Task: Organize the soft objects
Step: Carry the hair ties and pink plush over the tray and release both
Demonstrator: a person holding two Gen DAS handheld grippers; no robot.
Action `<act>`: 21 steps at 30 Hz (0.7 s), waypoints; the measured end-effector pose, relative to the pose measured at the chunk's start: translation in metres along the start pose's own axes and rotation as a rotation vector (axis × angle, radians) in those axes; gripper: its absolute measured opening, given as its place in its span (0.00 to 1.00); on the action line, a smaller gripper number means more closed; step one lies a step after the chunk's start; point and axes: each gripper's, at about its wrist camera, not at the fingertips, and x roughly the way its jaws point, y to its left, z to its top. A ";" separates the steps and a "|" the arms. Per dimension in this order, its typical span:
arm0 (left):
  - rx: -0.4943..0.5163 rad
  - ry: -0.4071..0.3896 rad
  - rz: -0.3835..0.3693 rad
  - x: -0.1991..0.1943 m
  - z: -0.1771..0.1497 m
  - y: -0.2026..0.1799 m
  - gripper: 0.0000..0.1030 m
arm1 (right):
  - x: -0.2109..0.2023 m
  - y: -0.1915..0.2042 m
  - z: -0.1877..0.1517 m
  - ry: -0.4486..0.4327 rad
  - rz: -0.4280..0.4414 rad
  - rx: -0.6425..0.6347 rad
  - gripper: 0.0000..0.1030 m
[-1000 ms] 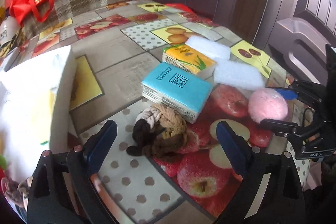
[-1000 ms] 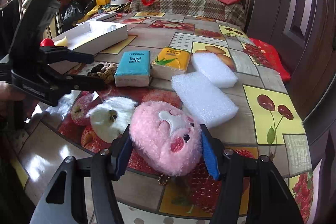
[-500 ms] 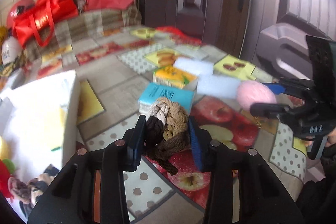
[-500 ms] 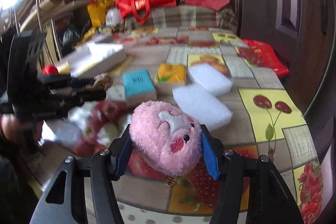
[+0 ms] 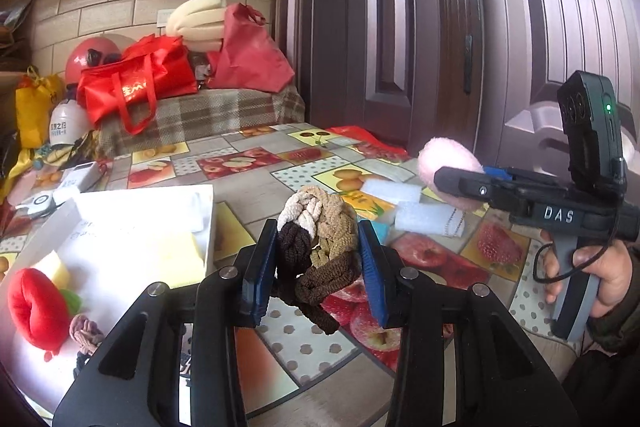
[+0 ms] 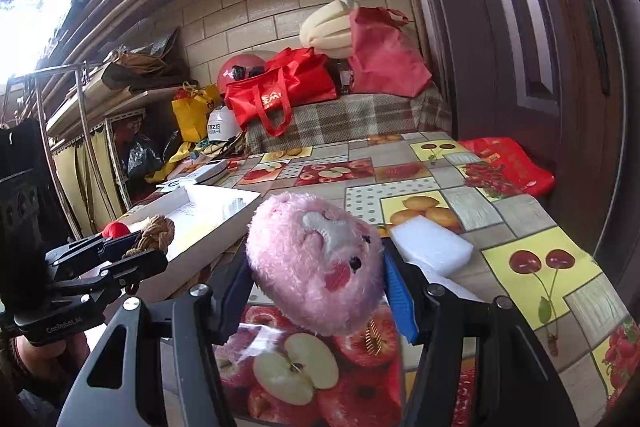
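My left gripper [image 5: 318, 267] is shut on a braided brown, tan and cream rope toy [image 5: 320, 239] and holds it in the air above the table. It also shows in the right wrist view [image 6: 154, 233]. My right gripper [image 6: 316, 279] is shut on a pink fluffy plush [image 6: 316, 263], lifted above the table; the plush shows in the left wrist view [image 5: 448, 163] at the right. A white open box [image 5: 132, 227] lies at the left, holding a red plush [image 5: 34, 303], a yellow piece and a small knotted toy [image 5: 84, 331].
White foam blocks [image 5: 428, 215] [image 6: 430, 247] and a yellow tissue pack [image 5: 366, 203] lie on the fruit-pattern tablecloth [image 5: 248, 159]. Red bags [image 5: 136, 83], a helmet and clutter stand at the far end. A dark door [image 5: 400, 27] is at the right.
My left gripper closed on the rope toy and lifted it off the table. My right gripper rose with the pink plush. Both views tilted upward.
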 end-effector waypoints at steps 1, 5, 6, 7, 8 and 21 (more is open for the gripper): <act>0.004 -0.005 0.005 -0.002 -0.001 0.000 0.37 | 0.002 0.005 0.000 0.000 0.002 -0.012 0.59; 0.035 -0.029 0.037 -0.010 -0.002 0.000 0.37 | 0.011 0.016 0.001 0.004 0.021 -0.035 0.59; 0.039 -0.032 0.046 -0.012 -0.003 0.000 0.37 | 0.014 0.021 0.001 0.008 0.032 -0.040 0.59; 0.042 -0.036 0.061 -0.015 -0.004 0.003 0.37 | 0.017 0.025 0.001 0.012 0.041 -0.047 0.59; 0.042 -0.039 0.072 -0.017 -0.005 0.005 0.37 | 0.020 0.029 0.000 0.015 0.049 -0.056 0.59; -0.056 -0.064 0.252 -0.048 -0.016 0.074 0.37 | 0.059 0.091 -0.006 0.100 0.200 -0.150 0.59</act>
